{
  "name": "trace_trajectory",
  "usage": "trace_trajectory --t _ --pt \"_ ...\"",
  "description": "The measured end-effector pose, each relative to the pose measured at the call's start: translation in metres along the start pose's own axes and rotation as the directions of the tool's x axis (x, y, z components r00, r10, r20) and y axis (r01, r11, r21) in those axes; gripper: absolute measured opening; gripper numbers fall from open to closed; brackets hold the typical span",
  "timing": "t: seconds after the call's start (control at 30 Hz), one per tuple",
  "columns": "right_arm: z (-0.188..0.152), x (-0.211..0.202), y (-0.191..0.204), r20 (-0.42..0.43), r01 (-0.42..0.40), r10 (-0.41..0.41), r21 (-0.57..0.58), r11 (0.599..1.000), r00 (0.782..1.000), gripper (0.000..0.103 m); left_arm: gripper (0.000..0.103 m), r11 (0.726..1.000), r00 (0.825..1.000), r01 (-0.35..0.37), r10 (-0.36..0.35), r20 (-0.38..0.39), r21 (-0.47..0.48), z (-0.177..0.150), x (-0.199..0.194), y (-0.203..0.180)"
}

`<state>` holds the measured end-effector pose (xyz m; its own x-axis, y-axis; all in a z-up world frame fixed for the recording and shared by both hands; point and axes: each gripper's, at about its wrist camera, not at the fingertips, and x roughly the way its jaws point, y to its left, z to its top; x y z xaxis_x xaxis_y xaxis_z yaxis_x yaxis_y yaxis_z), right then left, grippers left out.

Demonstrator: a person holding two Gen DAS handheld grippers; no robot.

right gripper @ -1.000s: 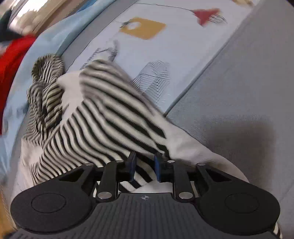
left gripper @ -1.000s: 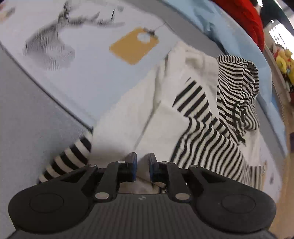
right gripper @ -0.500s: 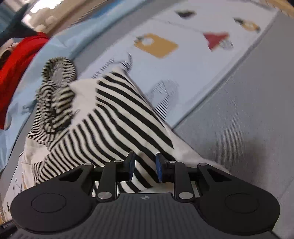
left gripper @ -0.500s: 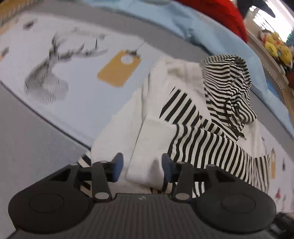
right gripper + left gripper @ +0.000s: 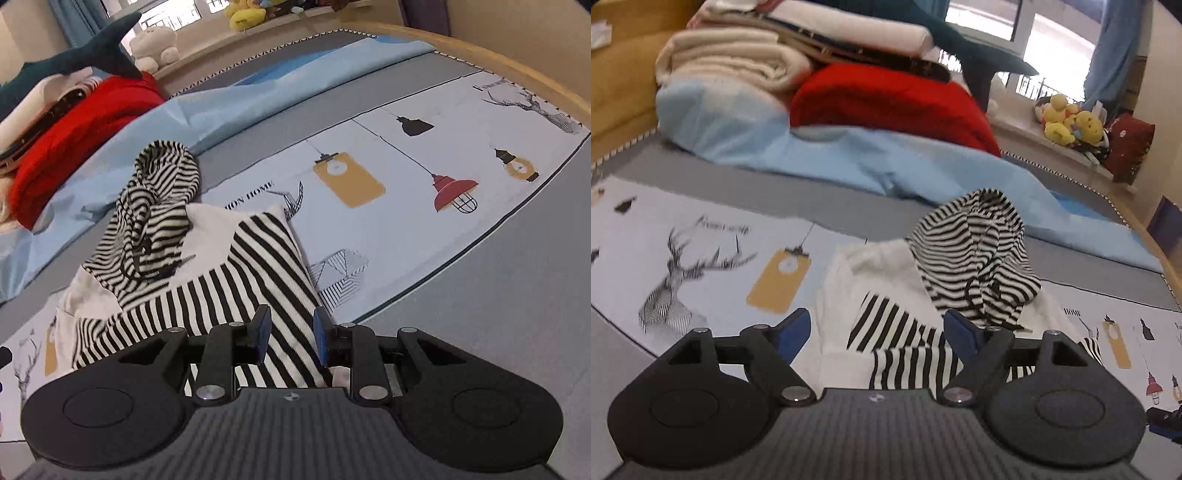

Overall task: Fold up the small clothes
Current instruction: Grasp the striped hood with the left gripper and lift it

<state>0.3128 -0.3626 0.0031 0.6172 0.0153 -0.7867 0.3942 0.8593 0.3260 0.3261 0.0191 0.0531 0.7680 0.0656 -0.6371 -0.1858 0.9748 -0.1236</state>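
Striped hoodie [image 5: 975,258], one; two grippers [image 5: 877,334].

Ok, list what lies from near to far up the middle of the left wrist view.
left gripper → white and striped hooded garment → printed bedsheet → light blue blanket → red folded cloth → window

Small white hoodie [image 5: 886,295] with black-striped sleeves folded across, crumpled striped hood [image 5: 159,206], flat on bedsheet
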Motion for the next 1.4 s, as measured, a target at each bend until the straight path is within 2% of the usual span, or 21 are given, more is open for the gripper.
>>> trace_trajectory --t 0.2,0.33,0.37,0.43,0.53,0.6,0.7,0.77,0.97,1.07,1.17,1.2,1.23,1.27,1.37,1.4 --pt "0.008 0.000 -0.010 -0.018 -0.026 0.026 0.018 0.999 0.999 0.026 0.084 1.000 1.000 0.006 -0.006 0.022 0.014 0.028 0.015 -0.003" --pt "0.012 0.002 -0.019 -0.030 -0.025 0.026 0.034 0.999 0.999 0.026 0.081 0.997 1.000 0.010 -0.009 -0.022 0.079 0.054 0.053 -0.006" --pt "0.013 0.002 -0.020 -0.031 -0.023 0.024 0.033 0.999 0.999 0.026 0.078 0.994 1.000 0.018 -0.015 -0.026 0.105 0.060 0.064 -0.007" --pt "0.015 0.004 -0.026 -0.034 -0.017 0.018 0.033 0.999 0.999 0.026 0.061 0.986 0.999 0.025 -0.018 -0.044 0.162 0.073 0.090 -0.013" --pt "0.019 0.007 -0.033 -0.013 0.028 -0.028 -0.002 1.000 1.000 0.026 0.043 0.966 0.997 0.049 -0.034 -0.063 0.253 0.091 0.131 -0.027" --pt "0.021 0.010 -0.035 0.006 0.096 -0.095 -0.063 0.993 0.995 0.026 0.039 0.952 0.998 0.055 -0.039 -0.057 0.302 0.102 0.158 -0.041" --pt "0.022 0.013 -0.035 0.045 0.191 -0.187 -0.158 0.969 0.981 0.026 0.039 0.934 0.998 0.053 -0.043 -0.035 0.352 0.118 0.202 -0.065" --pt "0.022 0.015 -0.036 0.057 0.219 -0.212 -0.194 0.956 0.976 0.026 0.039 0.926 0.998 0.061 -0.052 -0.033 0.372 0.127 0.235 -0.080" --pt "0.022 0.023 -0.041 0.055 0.253 -0.247 -0.248 0.935 0.967 0.026 0.042 0.931 0.997 0.057 -0.035 -0.066 0.362 0.149 0.338 -0.113" --pt "0.020 0.029 -0.040 0.051 0.285 -0.283 -0.292 0.913 0.958 0.026 0.054 0.943 0.994 0.068 -0.035 -0.105 0.325 0.154 0.377 -0.121" --pt "0.017 0.034 -0.042 0.037 0.297 -0.301 -0.313 0.902 0.953 0.026 0.056 0.955 0.984 0.106 -0.061 -0.167 0.278 0.151 0.401 -0.123" --pt "0.017 0.036 -0.041 0.032 0.296 -0.302 -0.320 0.900 0.953 0.026 0.049 0.952 0.977 0.127 -0.072 -0.199 0.277 0.148 0.407 -0.125" --pt "0.016 0.037 -0.041 0.030 0.295 -0.303 -0.328 0.898 0.953 0.026 0.016 0.946 0.972 0.141 -0.076 -0.222 0.291 0.146 0.409 -0.127" --pt "0.016 0.038 -0.040 0.028 0.293 -0.301 -0.331 0.897 0.953 0.026 0.000 0.939 0.967 0.152 -0.076 -0.245 0.309 0.143 0.410 -0.130" --pt "0.016 0.037 -0.036 0.025 0.287 -0.295 -0.323 0.902 0.955 0.026 0.001 0.911 0.986 0.110 -0.049 -0.161 0.397 0.142 0.380 -0.136" --pt "0.016 0.037 -0.034 0.022 0.281 -0.290 -0.325 0.903 0.957 0.026 0.001 0.892 0.992 0.101 -0.057 -0.112 0.441 0.142 0.361 -0.139"
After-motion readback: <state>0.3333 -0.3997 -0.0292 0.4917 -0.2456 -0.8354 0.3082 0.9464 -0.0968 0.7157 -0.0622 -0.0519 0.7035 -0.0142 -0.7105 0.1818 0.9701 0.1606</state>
